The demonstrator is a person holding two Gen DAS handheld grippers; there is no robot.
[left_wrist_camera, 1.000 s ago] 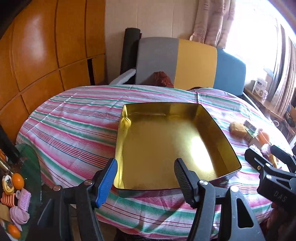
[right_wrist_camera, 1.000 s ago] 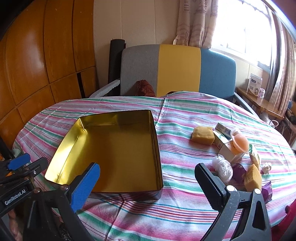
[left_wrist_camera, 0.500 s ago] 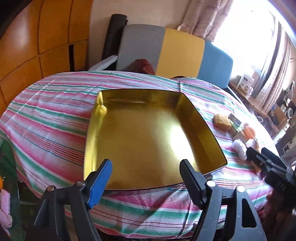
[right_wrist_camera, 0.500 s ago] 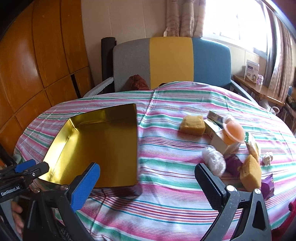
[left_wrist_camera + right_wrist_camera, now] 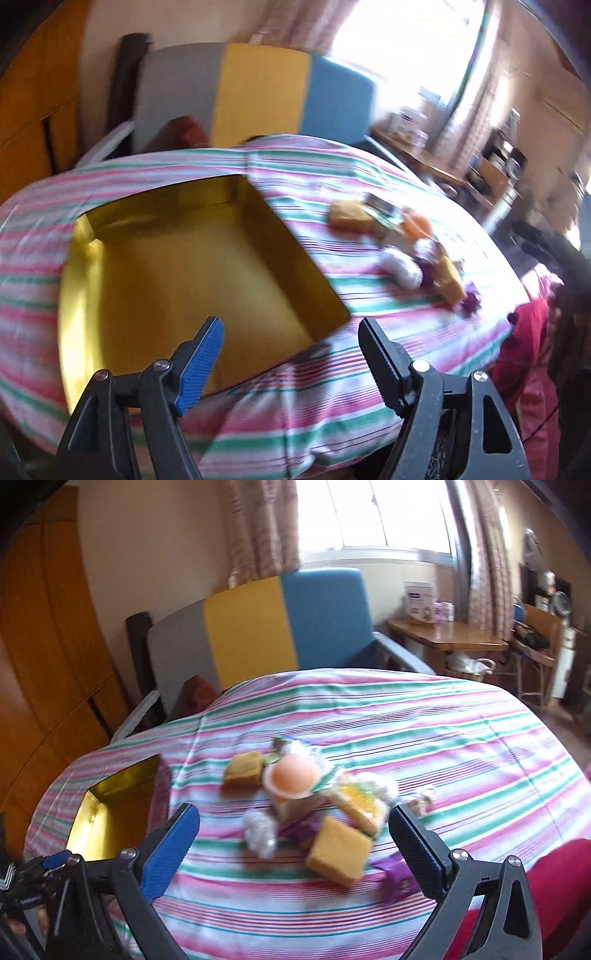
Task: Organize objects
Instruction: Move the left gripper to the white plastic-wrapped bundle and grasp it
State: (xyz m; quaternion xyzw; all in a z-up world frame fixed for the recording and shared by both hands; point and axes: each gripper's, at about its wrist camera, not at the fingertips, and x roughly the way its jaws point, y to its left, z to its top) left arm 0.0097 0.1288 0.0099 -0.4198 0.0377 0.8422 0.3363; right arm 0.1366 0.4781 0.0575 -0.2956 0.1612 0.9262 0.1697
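Two grippers hung over a round table [image 5: 424, 738] covered in a pink, green and white striped cloth. Behind it stood a chair [image 5: 280, 627] with grey, yellow and blue panels. An empty gold tin [image 5: 177, 280] sat on the left part of the table. To its right, well apart, lay a small heap of wrapped snacks: a yellow block [image 5: 338, 851], a brown block [image 5: 243, 770], a peach-lidded cup [image 5: 293, 777], a white ball in plastic [image 5: 260, 830]. The left gripper [image 5: 291, 345] hovered at the tin's near corner, jaws wide, holding nothing. The right gripper [image 5: 293, 836] hovered before the heap, jaws wide, holding nothing.
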